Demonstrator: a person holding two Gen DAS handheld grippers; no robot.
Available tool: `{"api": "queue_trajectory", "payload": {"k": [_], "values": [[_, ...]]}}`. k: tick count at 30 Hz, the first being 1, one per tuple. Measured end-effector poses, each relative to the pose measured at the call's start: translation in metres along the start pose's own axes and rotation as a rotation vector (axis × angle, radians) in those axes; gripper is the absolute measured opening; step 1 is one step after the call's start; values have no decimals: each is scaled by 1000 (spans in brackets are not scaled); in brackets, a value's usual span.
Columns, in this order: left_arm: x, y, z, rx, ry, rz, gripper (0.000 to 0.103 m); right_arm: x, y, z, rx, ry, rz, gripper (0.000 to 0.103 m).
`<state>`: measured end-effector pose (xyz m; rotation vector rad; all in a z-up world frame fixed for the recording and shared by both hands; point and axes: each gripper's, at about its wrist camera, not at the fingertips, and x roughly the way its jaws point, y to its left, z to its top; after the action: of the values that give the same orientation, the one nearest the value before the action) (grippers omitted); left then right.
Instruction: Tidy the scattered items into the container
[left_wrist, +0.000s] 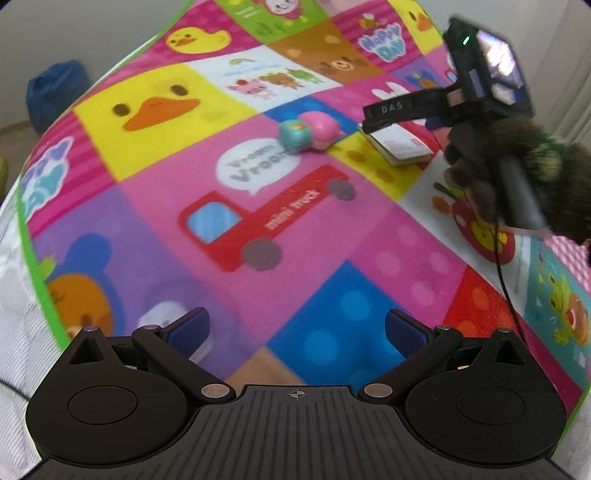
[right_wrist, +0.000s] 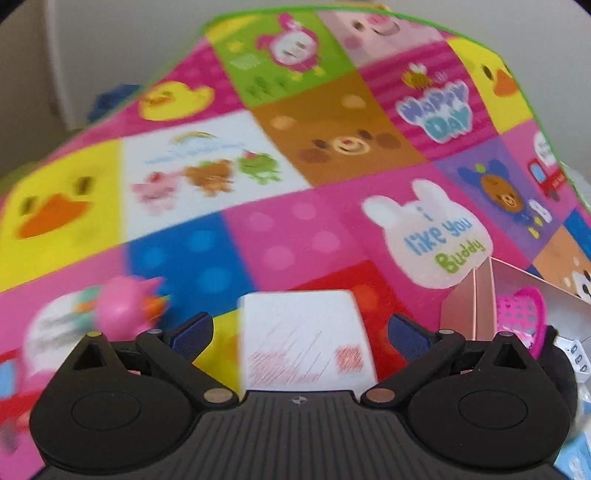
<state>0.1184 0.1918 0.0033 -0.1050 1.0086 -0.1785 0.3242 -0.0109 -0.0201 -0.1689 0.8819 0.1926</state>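
Note:
A white card box with red print (right_wrist: 306, 339) lies on the play mat between the open fingers of my right gripper (right_wrist: 301, 332); it also shows in the left wrist view (left_wrist: 400, 146), under the right gripper (left_wrist: 373, 123). A pink toy (left_wrist: 320, 129) and a teal toy (left_wrist: 293, 136) lie together mid-mat; the pink toy (right_wrist: 127, 306) sits left of my right gripper. A rose-pink container (right_wrist: 469, 306) stands at the right, holding a pink mesh item (right_wrist: 522, 314). My left gripper (left_wrist: 297, 328) is open and empty above the mat.
The colourful cartoon play mat (left_wrist: 258, 206) covers the surface, with a green edge (left_wrist: 29, 254) at the left. A blue bag (left_wrist: 55, 92) sits beyond it. White dice-like pieces (right_wrist: 576, 358) lie by the container.

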Motion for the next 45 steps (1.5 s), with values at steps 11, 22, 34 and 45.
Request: {"api": "queue_trajectory", "payload": {"k": [11, 22, 34, 45], "values": [[4, 1, 2, -29, 4, 26, 103, -32, 23, -47, -86, 75, 233, 81], [37, -52, 36, 160, -161, 26, 103, -169, -24, -194, -243, 168, 246, 81], [142, -62, 126, 192, -250, 205, 103, -239, -119, -241, 98, 194, 40, 82], [122, -102, 105, 337, -221, 113, 71, -255, -131, -275, 4, 180, -37, 87]]}}
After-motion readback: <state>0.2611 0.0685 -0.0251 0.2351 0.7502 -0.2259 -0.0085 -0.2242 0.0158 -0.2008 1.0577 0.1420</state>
